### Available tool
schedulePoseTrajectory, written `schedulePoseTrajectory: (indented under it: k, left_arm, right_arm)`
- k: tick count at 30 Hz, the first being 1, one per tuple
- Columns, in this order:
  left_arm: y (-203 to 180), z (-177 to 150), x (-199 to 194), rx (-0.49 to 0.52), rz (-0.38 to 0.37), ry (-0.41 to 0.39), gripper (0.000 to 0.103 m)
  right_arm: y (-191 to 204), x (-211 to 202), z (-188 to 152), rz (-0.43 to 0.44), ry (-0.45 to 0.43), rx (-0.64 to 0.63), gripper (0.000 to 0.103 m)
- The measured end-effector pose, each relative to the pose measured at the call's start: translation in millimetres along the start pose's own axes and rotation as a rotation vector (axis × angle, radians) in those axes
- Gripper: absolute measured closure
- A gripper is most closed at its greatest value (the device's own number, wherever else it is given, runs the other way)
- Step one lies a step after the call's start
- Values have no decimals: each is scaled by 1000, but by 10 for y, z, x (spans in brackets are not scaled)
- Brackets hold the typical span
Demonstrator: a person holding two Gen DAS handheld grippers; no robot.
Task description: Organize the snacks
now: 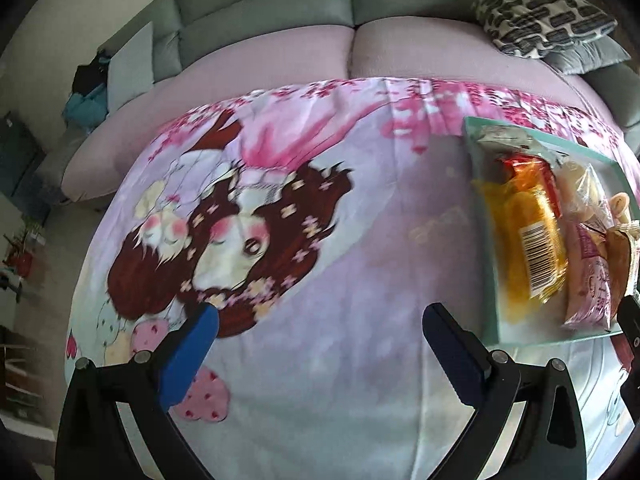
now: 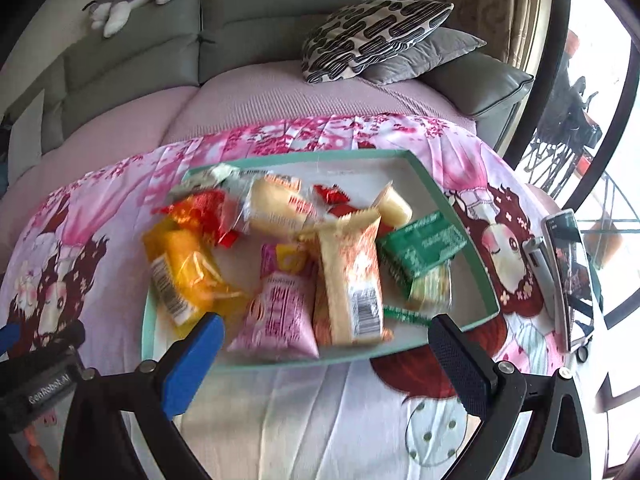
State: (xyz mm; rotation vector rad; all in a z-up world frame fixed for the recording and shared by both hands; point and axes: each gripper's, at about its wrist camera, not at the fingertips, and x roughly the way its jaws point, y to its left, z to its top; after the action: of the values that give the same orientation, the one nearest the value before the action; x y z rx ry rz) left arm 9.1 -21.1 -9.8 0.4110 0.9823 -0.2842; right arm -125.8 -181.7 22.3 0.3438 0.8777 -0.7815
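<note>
Left gripper (image 1: 320,322): spread wide, nothing between the blue pads, hovering above the cartoon-printed cloth (image 1: 280,380) covering the worktop. To its right, the mint-green tray (image 1: 472,132), seen only in part, with a yellow packet (image 1: 532,236) and a pink packet (image 1: 592,280) lying side by side in it.

Right gripper (image 2: 326,338): likewise spread wide and empty, poised just over the tray's near rim (image 2: 280,360). Heaped in the tray: yellow packet (image 2: 184,276) at the left; pink packet (image 2: 276,312) and orange-patterned cream packet (image 2: 352,280) side by side near the front edge; green box (image 2: 424,246) on the right, resting on a pale green wrapped item; cream-coloured rolls in clear wrap (image 2: 276,208) toward the back; small red wrapped sweets (image 2: 330,194) among them. Far right corner of the tray bare.

Right of the tray, on the cloth: a phone (image 2: 572,276) propped on a stand. Behind the worktop: a grey sofa (image 2: 280,12) with a patterned cushion (image 2: 372,36) and a plush toy (image 2: 132,0) on its backrest.
</note>
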Motion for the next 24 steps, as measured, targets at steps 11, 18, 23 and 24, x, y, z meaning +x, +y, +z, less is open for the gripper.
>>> schedulePoseTrajectory:
  k: [11,18,23,24]
  left_arm:
    - [163,-210,-104,-13,-16,-2,1]
    - [195,-211,-126,-22,-27,-9,1]
    - [179,-210,-110,-18,-28,-4,1]
    - [176,-211,-108,-16,-28,-4,1]
  right_arm:
    - [75,-91,-172,11,8,-27,0]
    - [102,-65,-193,18,17,-38,0]
    - [97,-39,-197,20,28,-37,0]
    - [98,-36,-198,22,30,-38,0]
